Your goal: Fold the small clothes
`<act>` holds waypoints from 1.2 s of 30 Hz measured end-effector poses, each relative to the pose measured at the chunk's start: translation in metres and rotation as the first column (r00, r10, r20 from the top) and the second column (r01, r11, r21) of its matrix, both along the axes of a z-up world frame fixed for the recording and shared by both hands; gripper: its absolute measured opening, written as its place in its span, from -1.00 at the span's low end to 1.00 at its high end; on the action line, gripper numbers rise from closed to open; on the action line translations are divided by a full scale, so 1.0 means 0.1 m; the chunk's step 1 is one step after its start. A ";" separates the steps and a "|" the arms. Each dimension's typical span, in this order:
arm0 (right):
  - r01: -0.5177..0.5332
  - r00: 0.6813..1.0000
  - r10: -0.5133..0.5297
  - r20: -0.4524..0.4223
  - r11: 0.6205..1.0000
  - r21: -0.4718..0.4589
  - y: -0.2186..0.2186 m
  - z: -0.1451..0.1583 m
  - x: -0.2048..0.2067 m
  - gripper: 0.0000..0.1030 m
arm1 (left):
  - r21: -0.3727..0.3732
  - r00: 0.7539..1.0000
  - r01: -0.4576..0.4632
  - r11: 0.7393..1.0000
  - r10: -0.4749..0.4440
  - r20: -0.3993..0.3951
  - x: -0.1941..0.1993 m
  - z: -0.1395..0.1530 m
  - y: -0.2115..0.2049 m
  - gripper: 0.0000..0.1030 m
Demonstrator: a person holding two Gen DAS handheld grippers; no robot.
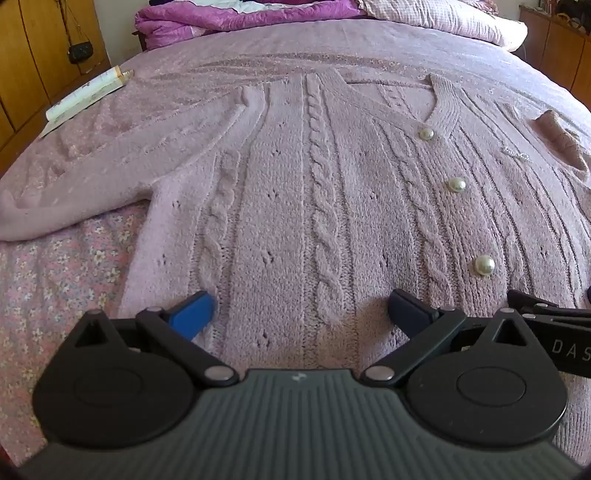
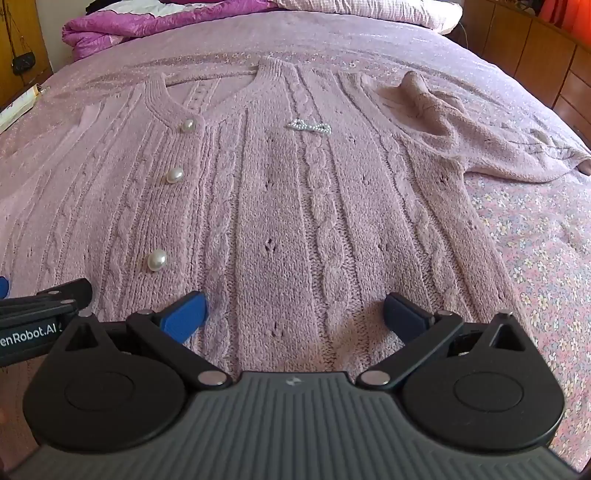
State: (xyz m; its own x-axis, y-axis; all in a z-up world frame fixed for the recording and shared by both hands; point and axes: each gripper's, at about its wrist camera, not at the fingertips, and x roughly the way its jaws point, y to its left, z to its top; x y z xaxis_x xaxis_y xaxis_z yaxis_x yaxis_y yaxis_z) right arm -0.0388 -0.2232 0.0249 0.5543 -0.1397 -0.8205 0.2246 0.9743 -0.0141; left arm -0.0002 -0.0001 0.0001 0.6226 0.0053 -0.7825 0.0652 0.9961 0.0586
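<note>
Both tongs stand spread wide with nothing between their fingers. Seen from its own wrist camera, the left gripper hovers low over the hem end of a pale pink cable-knit cardigan, its bright blue finger on one side and its dark navy finger on the other, and knitted fabric fills the gap between them. The right gripper hangs in the same way just beside it, also above the lower part of the cardigan, with its blue finger and navy finger well apart.

The cardigan lies flat and face up on a bed covered by a pink sheet printed with small flowers. It is buttoned shut with round pearl-like buttons running up to the V-neck. A small beaded bow brooch sits on the chest. One sleeve stretches out to the side in the left view; the other sleeve lies rumpled in the right view.

At the head of the bed are a crumpled magenta quilt and a pale checked pillow. A cream-coloured booklet rests at the bed's edge, near brown wooden cabinets.
</note>
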 end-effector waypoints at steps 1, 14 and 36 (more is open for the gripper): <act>0.000 1.000 0.000 0.001 1.000 -0.001 0.00 0.00 0.00 1.00 | 0.000 1.000 0.000 1.000 0.000 -0.002 0.00 0.00 0.00 1.00; 0.001 1.000 -0.001 0.000 1.000 0.001 0.01 0.00 0.00 1.00 | 0.003 1.000 -0.001 1.000 0.001 -0.006 0.02 0.01 0.00 1.00; 0.001 1.000 -0.001 -0.001 1.000 0.001 0.00 0.00 0.01 1.00 | 0.006 1.000 0.001 1.000 -0.001 -0.008 0.01 -0.01 0.00 1.00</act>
